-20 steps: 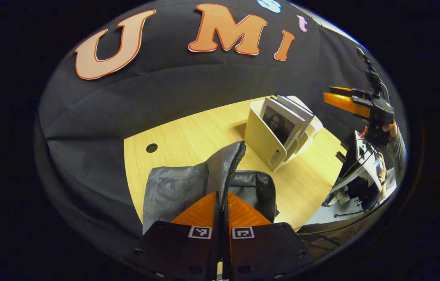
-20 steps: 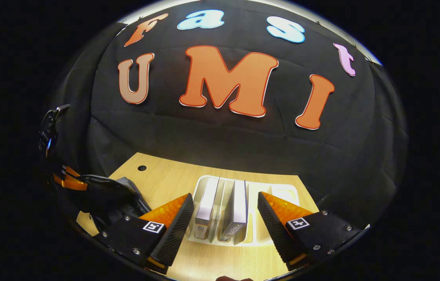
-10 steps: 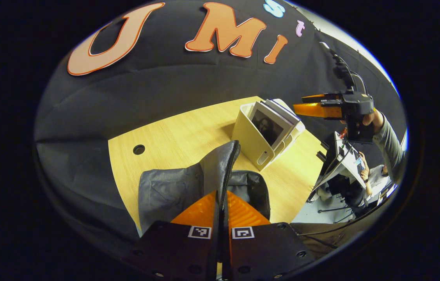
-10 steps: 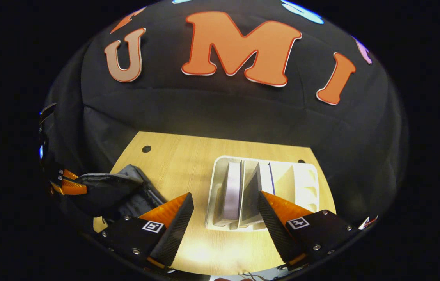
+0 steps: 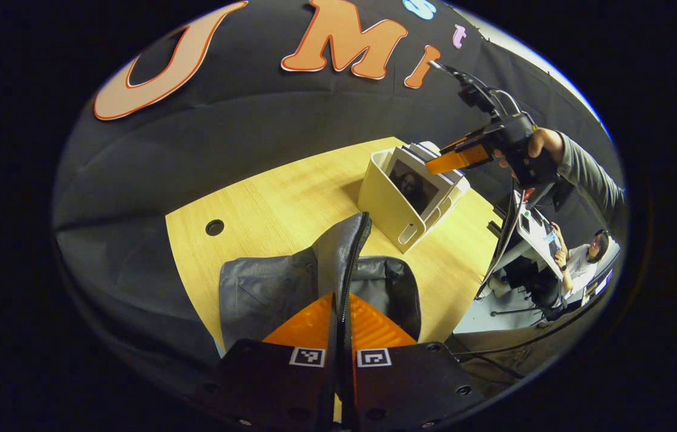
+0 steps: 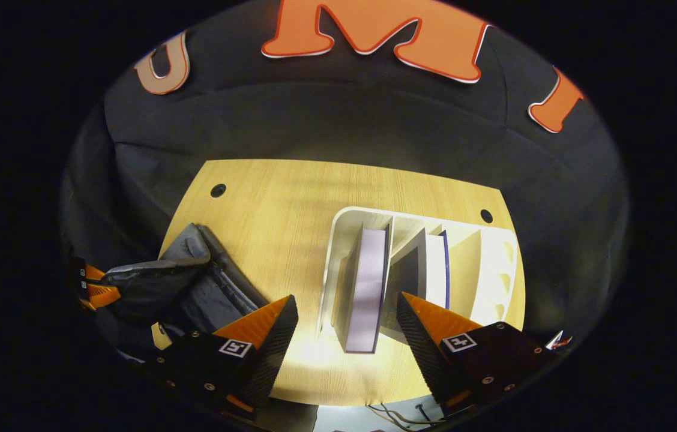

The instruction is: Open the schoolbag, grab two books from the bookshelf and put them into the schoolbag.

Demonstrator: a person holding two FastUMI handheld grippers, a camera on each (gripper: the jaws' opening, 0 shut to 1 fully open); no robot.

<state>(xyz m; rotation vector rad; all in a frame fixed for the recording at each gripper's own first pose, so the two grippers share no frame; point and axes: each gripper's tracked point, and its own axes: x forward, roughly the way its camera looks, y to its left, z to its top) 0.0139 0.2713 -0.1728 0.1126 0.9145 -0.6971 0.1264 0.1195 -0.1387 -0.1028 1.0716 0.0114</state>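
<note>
Left gripper view: the right gripper (image 5: pixel 455 157) now hangs right over the top of the bookshelf (image 5: pixel 388 207); a second ago it was higher and off to the shelf's right, clear of the books. A hand (image 5: pixel 539 147) in a grey sleeve holds it.
Right gripper view: the camera has tipped downward over the last second, so the bookshelf (image 6: pixel 344 222) is seen more from above and sits higher between the fingers than before.
Left gripper: the left gripper (image 5: pixel 341 324) is unchanged, its fingers closed together on the raised flap of the schoolbag (image 5: pixel 290 288), pinching it along the zipper edge and holding it up.
Right gripper: the right gripper (image 6: pixel 344 327) has its fingers spread wide, holding nothing, one on each side of the front book.
Schoolbag: dark grey, on the near left part of the worktop (image 5: pixel 278 198), its mouth pulled open; what lies inside cannot be made out. In the right gripper view the schoolbag (image 6: pixel 176 282) lies to the left of the shelf, apart from it.
Bookshelf: cream, with several slots, standing on the worktop (image 6: pixel 278 204). A pale-covered book (image 6: pixel 365 288) stands in the left slot and a second book (image 6: pixel 431 270) with a blue-edged cover leans in the next slot; the slots to the right hold nothing.
</note>
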